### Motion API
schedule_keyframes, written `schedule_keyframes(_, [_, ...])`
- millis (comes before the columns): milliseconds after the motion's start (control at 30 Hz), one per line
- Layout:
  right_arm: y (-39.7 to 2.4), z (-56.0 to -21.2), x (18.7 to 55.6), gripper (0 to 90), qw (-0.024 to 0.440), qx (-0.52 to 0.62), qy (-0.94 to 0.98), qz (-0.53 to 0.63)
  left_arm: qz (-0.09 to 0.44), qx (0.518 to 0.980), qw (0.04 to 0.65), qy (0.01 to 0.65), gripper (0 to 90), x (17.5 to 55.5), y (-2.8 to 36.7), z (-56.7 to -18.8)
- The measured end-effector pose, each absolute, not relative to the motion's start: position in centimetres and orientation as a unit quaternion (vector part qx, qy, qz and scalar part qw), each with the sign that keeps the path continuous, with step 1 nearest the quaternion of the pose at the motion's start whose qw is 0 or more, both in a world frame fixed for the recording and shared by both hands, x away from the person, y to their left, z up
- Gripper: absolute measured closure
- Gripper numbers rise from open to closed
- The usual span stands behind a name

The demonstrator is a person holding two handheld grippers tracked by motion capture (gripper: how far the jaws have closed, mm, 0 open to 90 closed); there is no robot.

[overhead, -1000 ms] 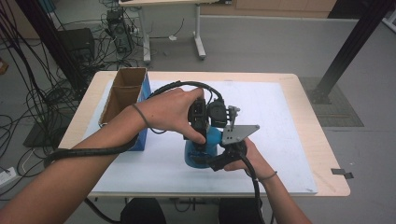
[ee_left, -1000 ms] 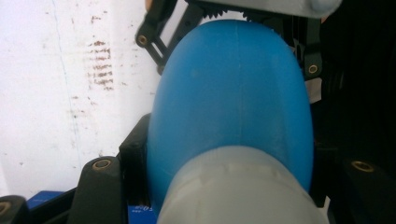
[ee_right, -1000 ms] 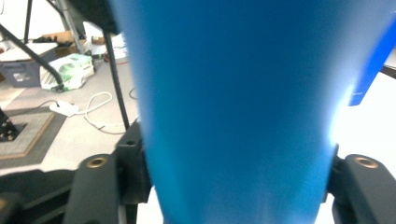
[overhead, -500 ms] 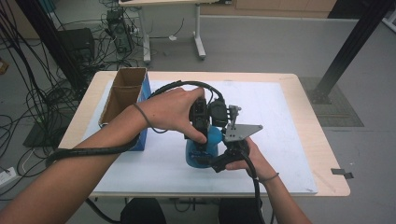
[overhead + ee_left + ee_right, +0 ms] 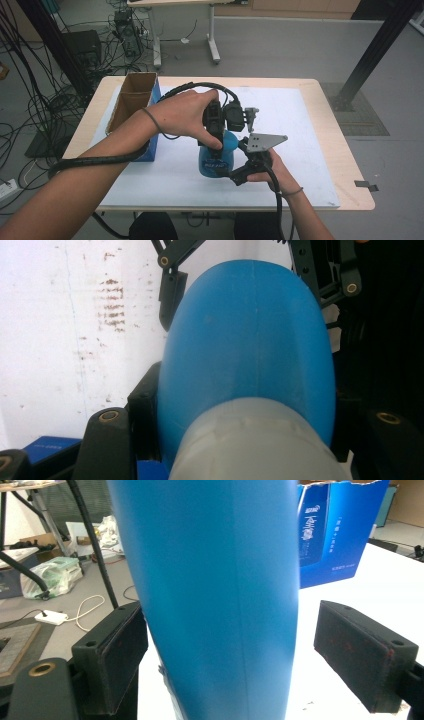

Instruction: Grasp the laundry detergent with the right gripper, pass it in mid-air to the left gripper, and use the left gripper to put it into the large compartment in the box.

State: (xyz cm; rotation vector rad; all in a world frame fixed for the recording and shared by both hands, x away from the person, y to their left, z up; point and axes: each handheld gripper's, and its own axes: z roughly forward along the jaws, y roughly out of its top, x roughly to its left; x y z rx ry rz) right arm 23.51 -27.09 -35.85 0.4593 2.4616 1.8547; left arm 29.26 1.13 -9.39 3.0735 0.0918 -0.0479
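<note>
Since the earlier frame the right gripper's [image 5: 235, 172] jaws have been opening off the blue bottle [image 5: 216, 157], while both hands sit about where they were. At nine o'clock on the tabletop [image 5: 320, 95] an open cardboard box [image 5: 132, 97] with a blue side stands on the white mat [image 5: 295, 130], well apart from the bottle. Near the middle, the left hand [image 5: 185, 120] holds the left gripper [image 5: 220, 131] down over the bottle's top; in the left gripper view its jaws clamp the pale neck wrapped in tape [image 5: 260, 440], with the blue shoulder bulging beyond. The bottle stands upright on the mat, close to the front edge at about six o'clock. At its four o'clock the right hand [image 5: 270, 172] holds the right gripper level at the bottle's lower body. In the right gripper view the far pad [image 5: 365, 655] stands clear of the blue wall; the near pad [image 5: 117, 655] seems just beside it, though contact is hard to judge.
</note>
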Motion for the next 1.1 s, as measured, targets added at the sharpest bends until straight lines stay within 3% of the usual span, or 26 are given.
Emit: schedule_keyframes(1100, [-28.9,-36.2,22.6,13.8,0.025,0.192,0.794,0.577,0.010,0.994,0.058,0.093,37.9,30.0,4.2,-3.6])
